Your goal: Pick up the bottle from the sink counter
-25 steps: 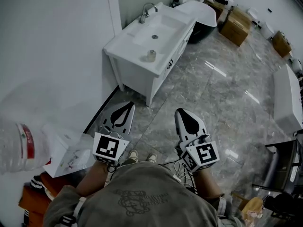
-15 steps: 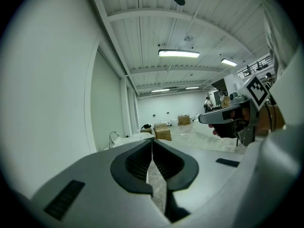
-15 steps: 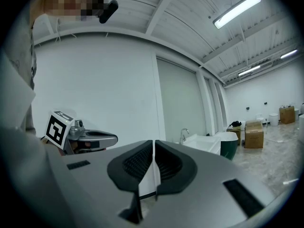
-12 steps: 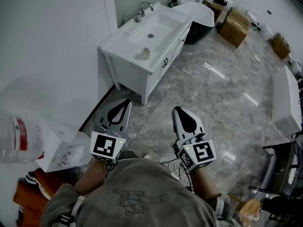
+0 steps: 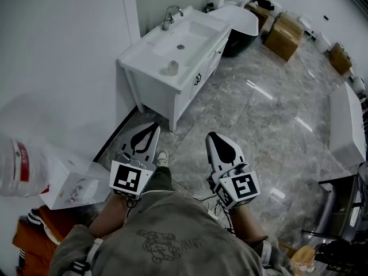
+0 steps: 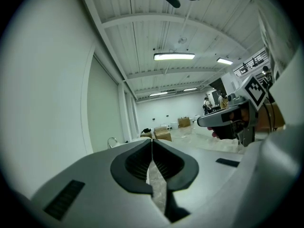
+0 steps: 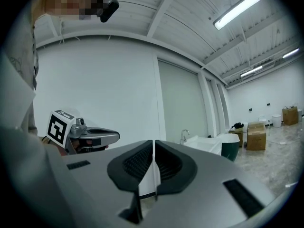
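Observation:
A small pale bottle stands on the front part of the white sink counter, near the basin and the faucet, far ahead in the head view. My left gripper and right gripper are held side by side over the marble floor, well short of the counter, both pointing towards it. The left gripper is shut with nothing between its pads, and so is the right gripper. The bottle does not show in either gripper view; the faucet does.
A white wall runs along the left. A big clear water jug and a white box sit at the lower left. A dark tub and cardboard boxes lie beyond the sink; a white cabinet stands right.
The person has stepped forward: a shoe now shows between the grippers, and the sink counter has drifted left in the head view. Both grippers stay shut and empty.

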A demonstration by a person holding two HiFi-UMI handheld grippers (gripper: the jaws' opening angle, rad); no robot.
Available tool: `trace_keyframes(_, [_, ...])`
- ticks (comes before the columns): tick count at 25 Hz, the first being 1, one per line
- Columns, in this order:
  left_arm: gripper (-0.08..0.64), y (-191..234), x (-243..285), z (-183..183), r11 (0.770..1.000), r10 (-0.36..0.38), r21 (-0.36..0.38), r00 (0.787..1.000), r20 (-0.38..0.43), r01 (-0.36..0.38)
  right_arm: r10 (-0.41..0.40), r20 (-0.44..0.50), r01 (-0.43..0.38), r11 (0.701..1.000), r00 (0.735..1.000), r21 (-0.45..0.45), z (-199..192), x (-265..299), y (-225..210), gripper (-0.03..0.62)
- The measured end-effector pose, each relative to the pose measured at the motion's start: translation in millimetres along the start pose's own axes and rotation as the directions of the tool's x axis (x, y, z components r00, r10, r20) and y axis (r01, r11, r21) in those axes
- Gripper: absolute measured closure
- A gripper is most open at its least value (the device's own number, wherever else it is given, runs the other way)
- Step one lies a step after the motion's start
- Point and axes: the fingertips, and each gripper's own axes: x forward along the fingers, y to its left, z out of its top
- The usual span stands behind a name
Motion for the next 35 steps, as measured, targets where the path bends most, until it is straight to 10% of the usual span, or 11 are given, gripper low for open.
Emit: trace_keyframes(35, [0.54, 96.9, 163.3, -49.9, 0.998, -0.066, -0.01, 0.994, -0.09, 0.066, -0.047, -0.088, 0.048, 0.999, 0.995, 0.016, -20.0, 158.8, -100.0, 0.557])
